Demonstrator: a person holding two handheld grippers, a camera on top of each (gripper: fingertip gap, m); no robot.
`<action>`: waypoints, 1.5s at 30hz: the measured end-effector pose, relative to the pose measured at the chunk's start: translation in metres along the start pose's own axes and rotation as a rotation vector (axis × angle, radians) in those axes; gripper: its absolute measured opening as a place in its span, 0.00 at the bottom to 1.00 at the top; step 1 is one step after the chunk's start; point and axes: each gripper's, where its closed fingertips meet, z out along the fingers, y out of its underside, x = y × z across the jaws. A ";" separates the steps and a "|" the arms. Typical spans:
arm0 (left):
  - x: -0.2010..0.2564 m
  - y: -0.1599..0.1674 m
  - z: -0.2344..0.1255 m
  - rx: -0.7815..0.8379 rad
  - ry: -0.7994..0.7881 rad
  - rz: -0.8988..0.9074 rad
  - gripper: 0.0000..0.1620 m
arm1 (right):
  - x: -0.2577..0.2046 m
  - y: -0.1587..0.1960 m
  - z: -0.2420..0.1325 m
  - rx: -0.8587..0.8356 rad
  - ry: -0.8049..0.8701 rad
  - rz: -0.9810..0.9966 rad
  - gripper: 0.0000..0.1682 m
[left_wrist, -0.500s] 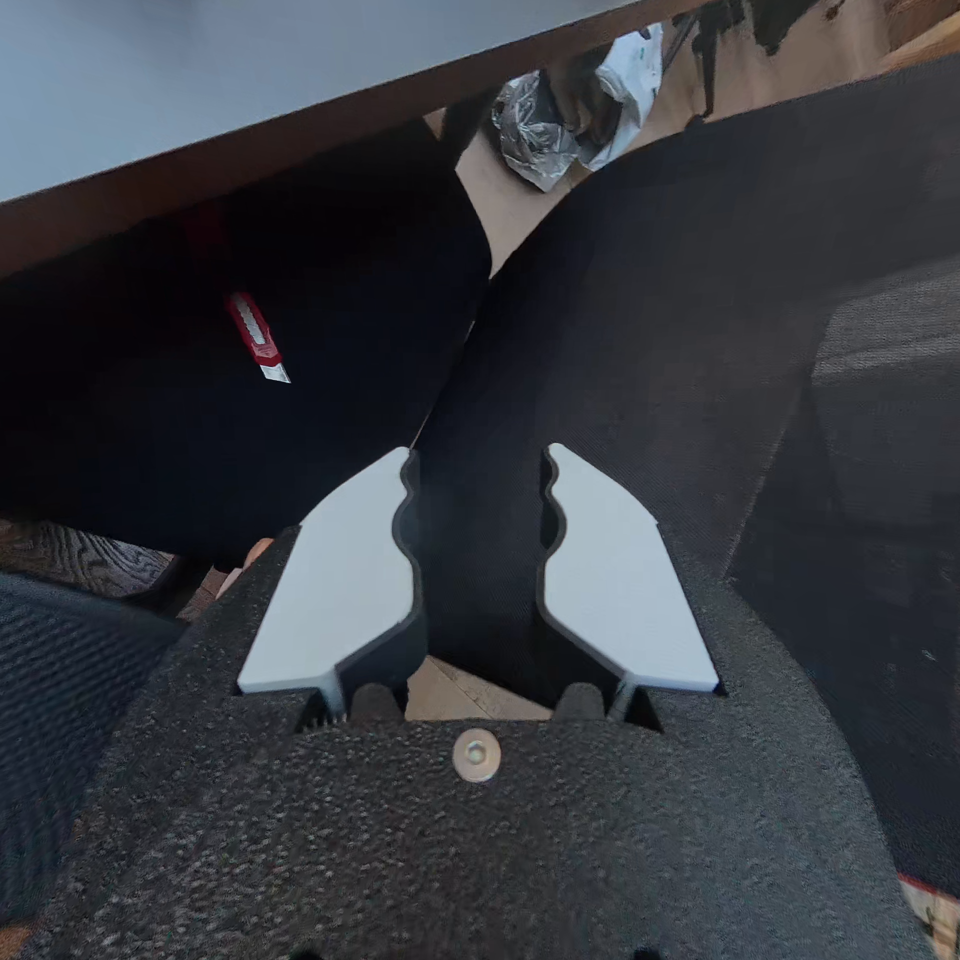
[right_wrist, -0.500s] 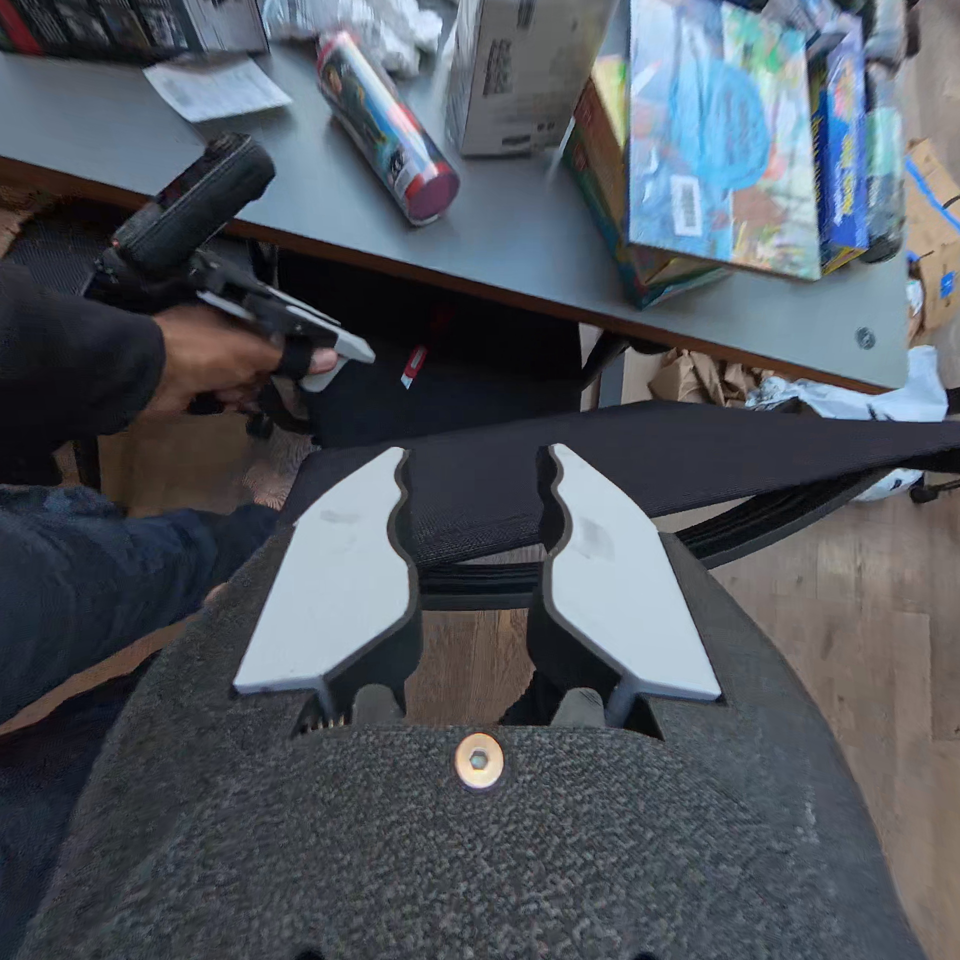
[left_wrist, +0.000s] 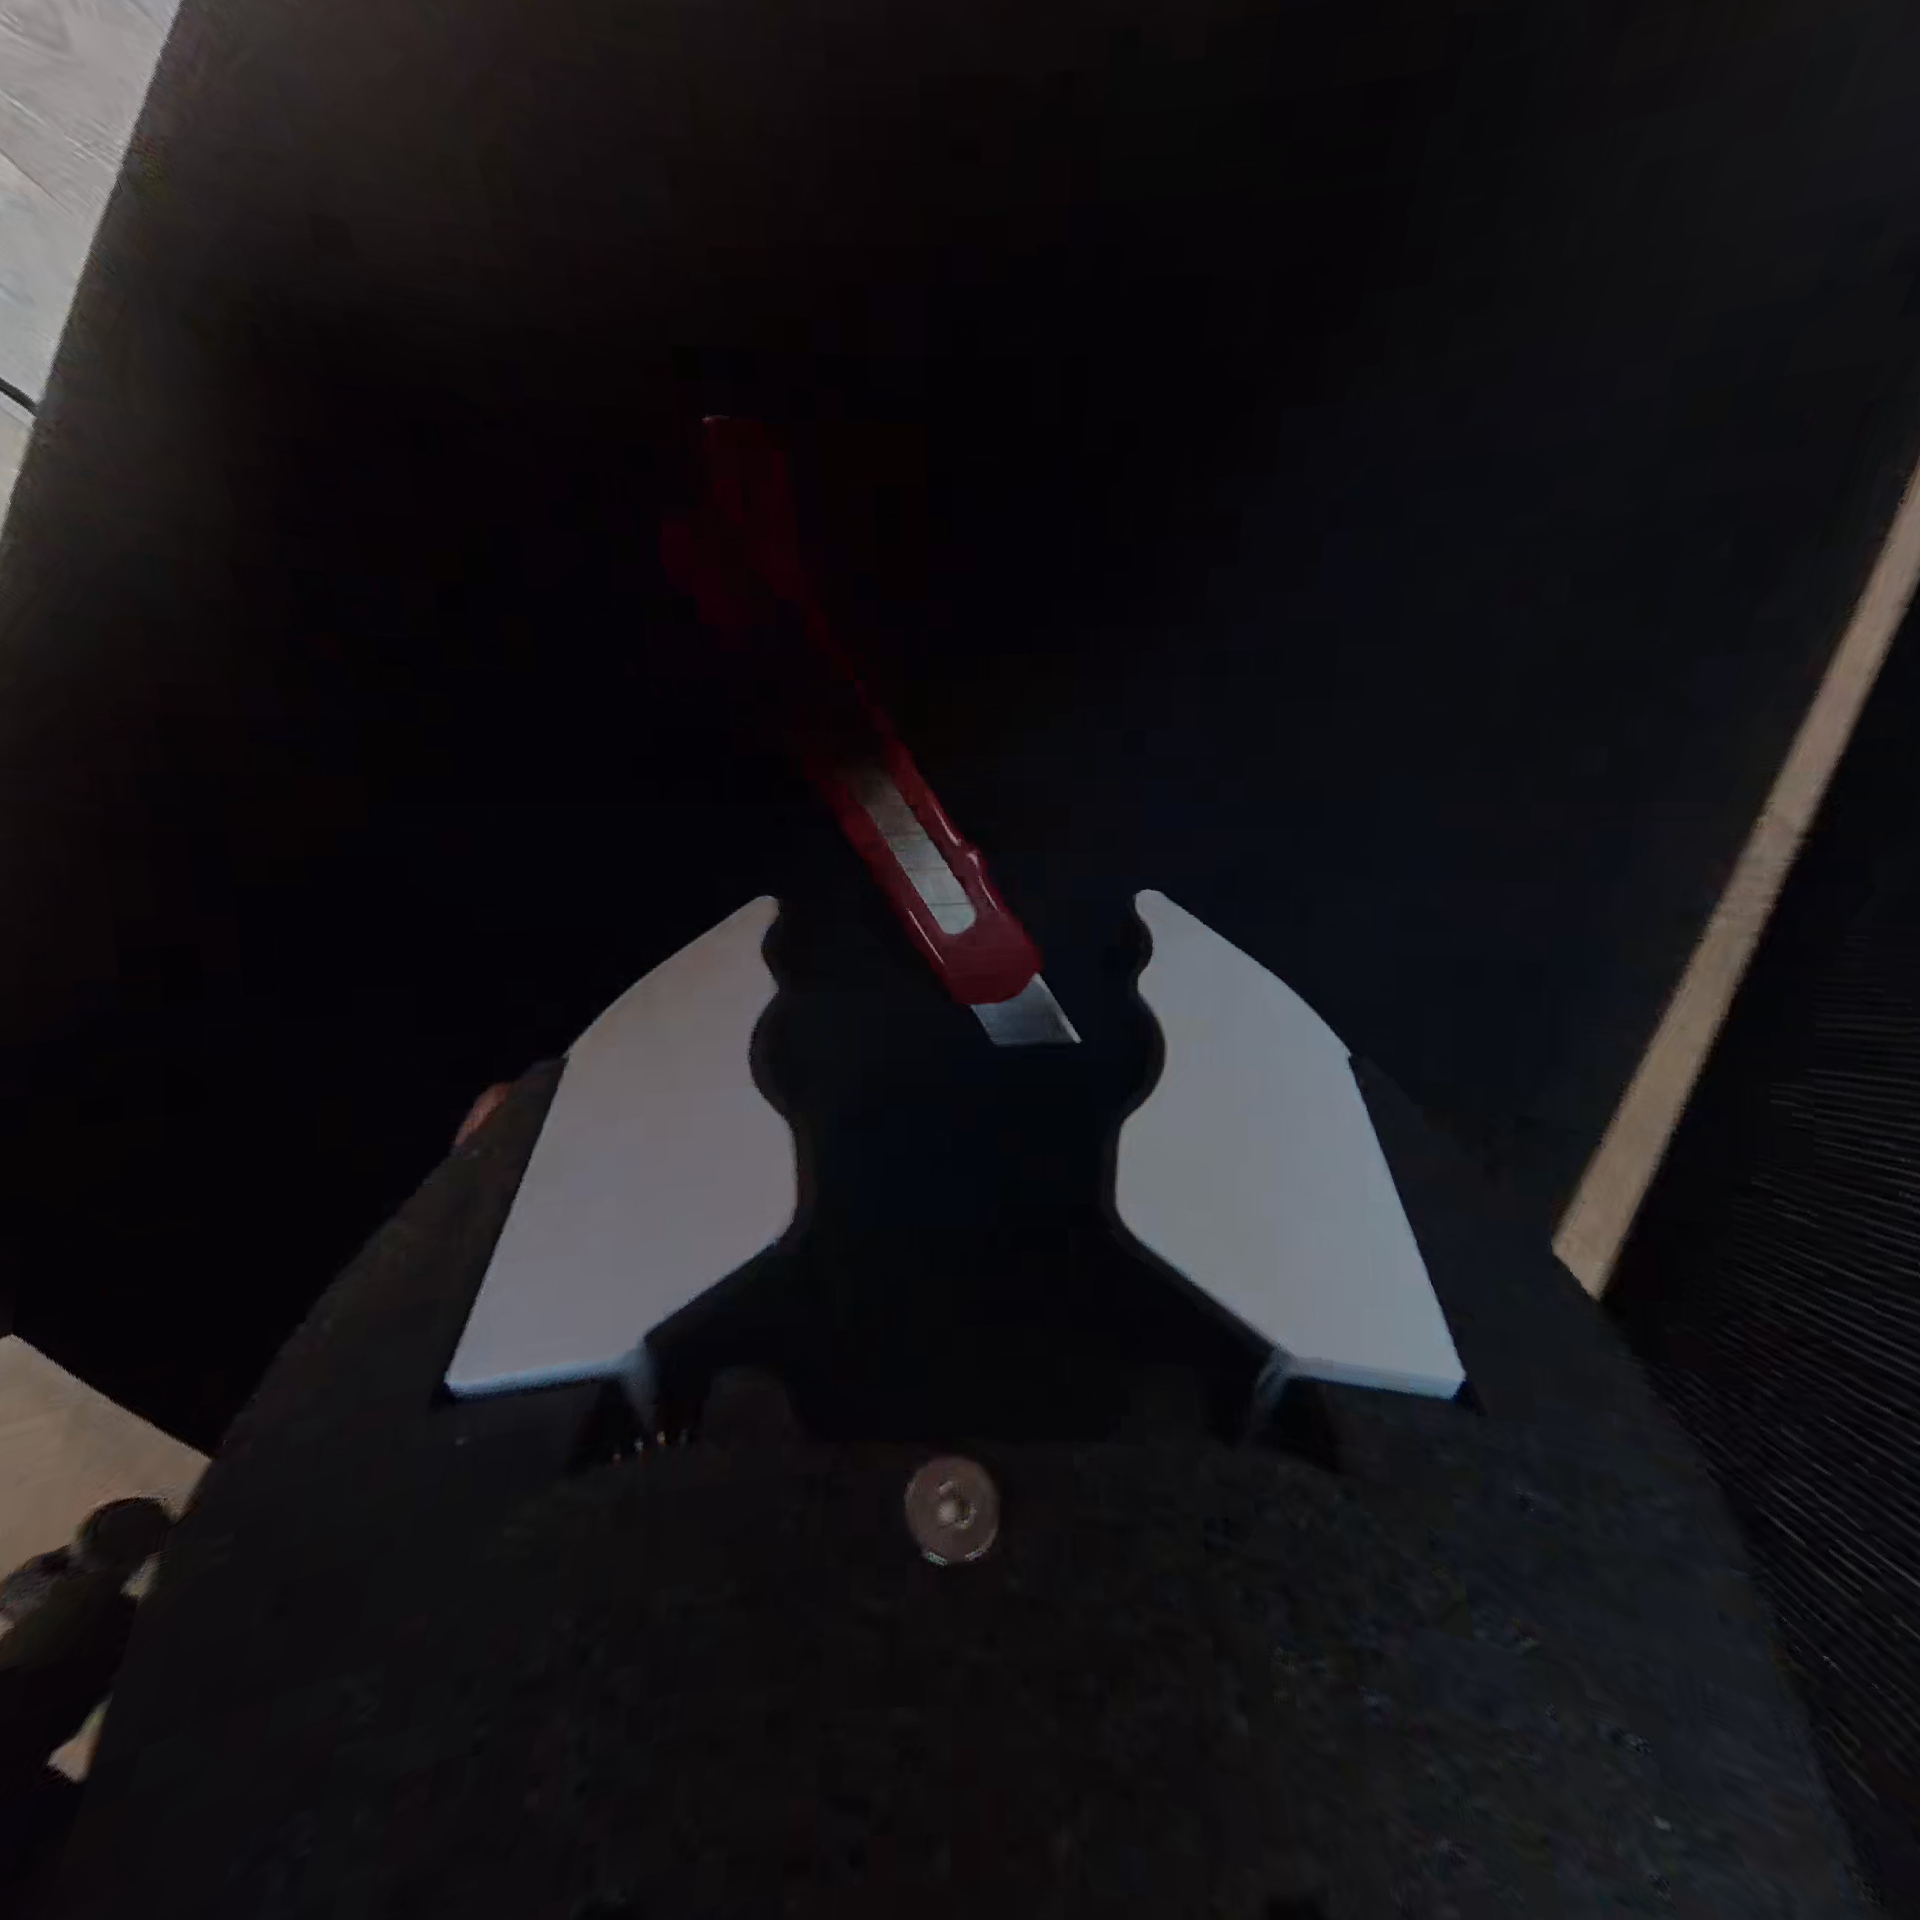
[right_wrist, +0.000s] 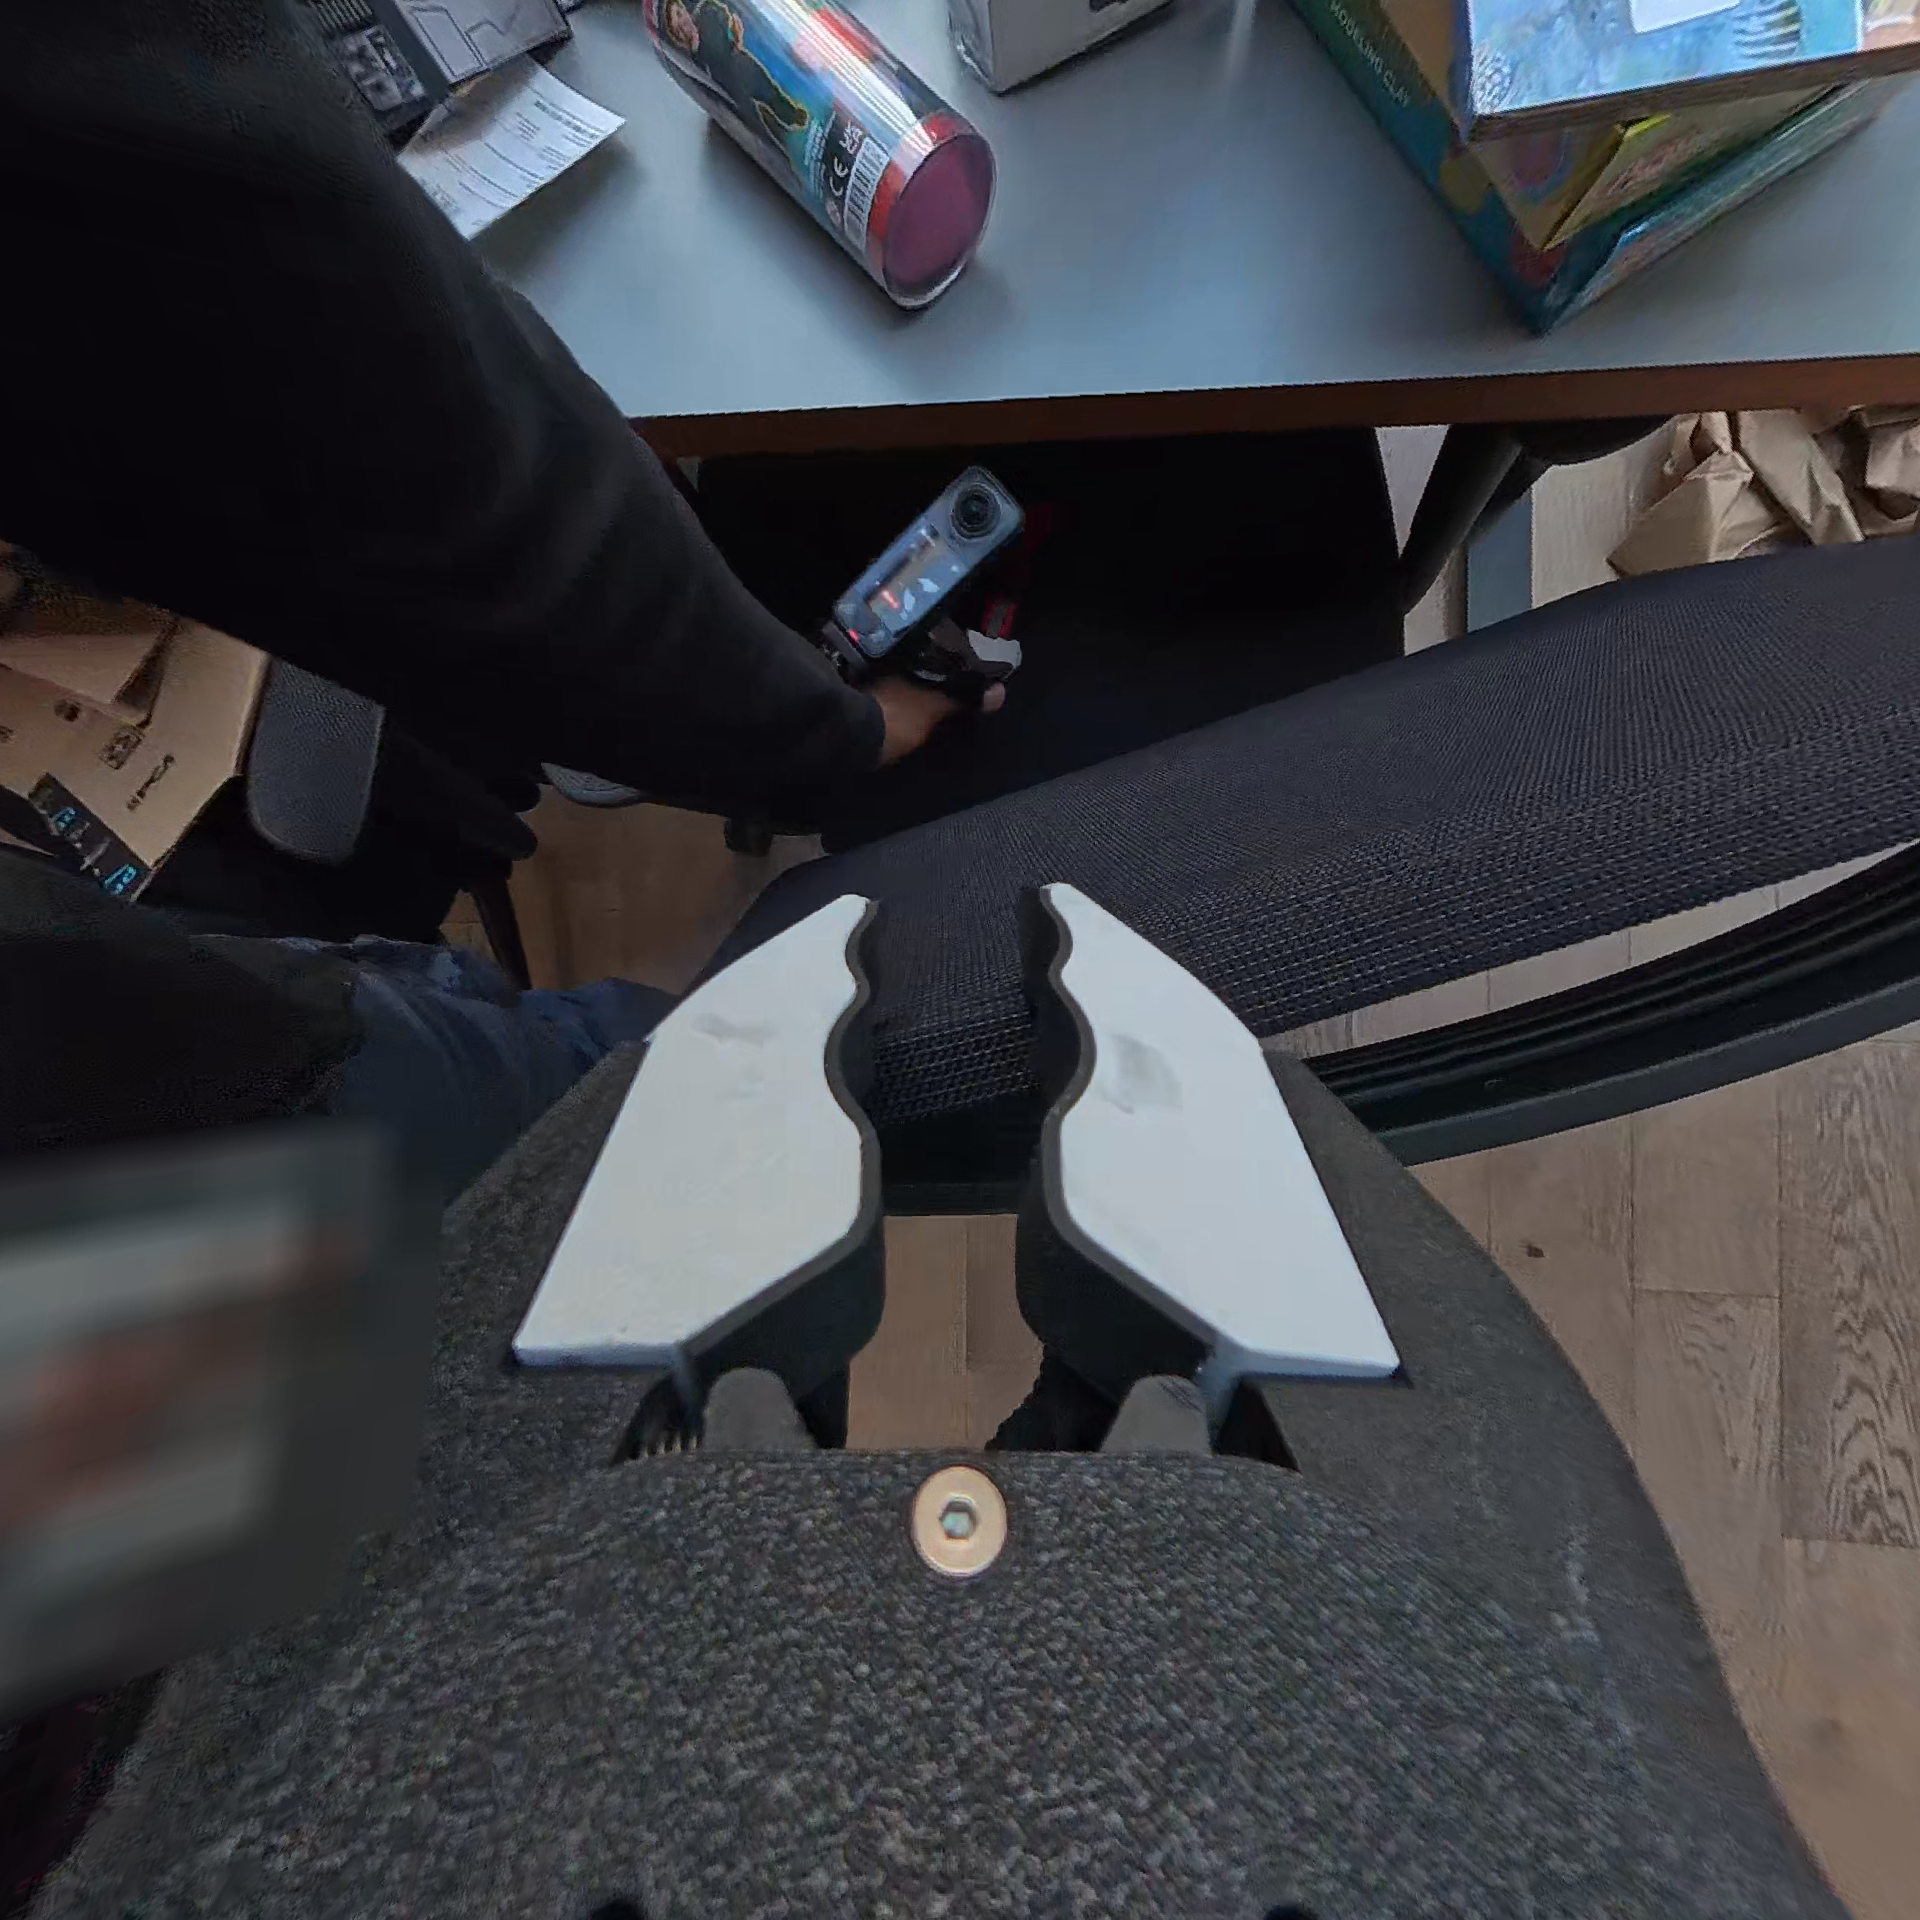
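A red utility knife (left_wrist: 904, 821) with a short bare blade tip lies on a dark black surface (left_wrist: 1351, 520) under the desk. My left gripper (left_wrist: 956, 904) is open wide, with the knife's blade end between its white fingers (left_wrist: 644, 1174); I cannot tell if they touch it. In the right wrist view a hand in a black sleeve holds the left gripper (right_wrist: 987, 655) under the desk edge. My right gripper (right_wrist: 956, 899) is open and empty, just above the edge of a black mesh chair seat (right_wrist: 1455, 810).
A grey desk (right_wrist: 1195, 312) holds a lying printed tube with a red cap (right_wrist: 831, 135), colourful boxes (right_wrist: 1662, 156) and a paper sheet (right_wrist: 520, 145). A cardboard box (right_wrist: 104, 748) stands at left. Crumpled brown paper (right_wrist: 1766, 488) lies on the wood floor (right_wrist: 1766, 1351).
My left gripper has moved forward under the desk up to the red knife and opened wider. My right gripper has moved closer to the desk and its gap has narrowed a little.
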 end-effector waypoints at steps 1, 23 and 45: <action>-0.003 0.002 0.011 -0.007 -0.043 0.033 0.39 | 0.001 0.000 -0.001 -0.002 -0.004 0.019 0.14; 0.055 0.037 -0.059 -0.409 0.382 -0.015 0.17 | -0.006 -0.005 -0.014 0.014 -0.115 0.067 0.20; 0.119 -0.078 -0.662 0.653 0.755 0.443 0.16 | -0.111 -0.045 -0.153 0.288 -0.890 0.417 0.35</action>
